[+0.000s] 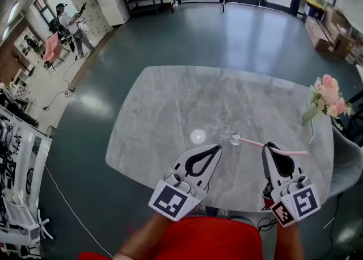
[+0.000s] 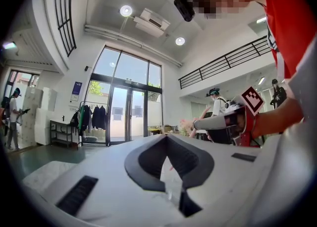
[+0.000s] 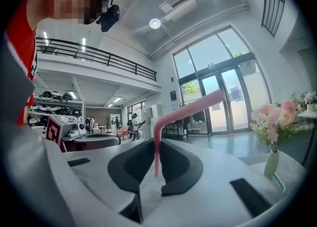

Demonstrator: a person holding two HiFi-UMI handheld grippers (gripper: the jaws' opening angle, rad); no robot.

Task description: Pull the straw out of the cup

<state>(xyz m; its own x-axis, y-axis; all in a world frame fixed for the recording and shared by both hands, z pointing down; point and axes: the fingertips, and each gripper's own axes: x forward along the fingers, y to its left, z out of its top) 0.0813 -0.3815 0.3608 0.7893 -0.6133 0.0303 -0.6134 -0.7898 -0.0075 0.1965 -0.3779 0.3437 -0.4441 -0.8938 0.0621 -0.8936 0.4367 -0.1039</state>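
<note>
Daylight pours in through the tall glass doors (image 2: 121, 114), bright enough that the panes wash out almost to white. The round ceiling lamps (image 2: 126, 10) add little. The glossy floor (image 1: 244, 32) shows a broad pale sheen, and the tabletop (image 1: 170, 100) carries one small round glare spot (image 1: 198, 135). Shadows are faint and soft. Both gripper views bend straight lines strongly and fall to black at the corners. The head view is sharp and only slightly curved at its edges.

Pink bendy straw (image 1: 252, 142), bent near one end, roughly level above the table, pinched in the right gripper (image 1: 271, 146), tip by the small clear cup (image 1: 228, 135), upright on the marble tabletop (image 1: 170, 100)
</note>
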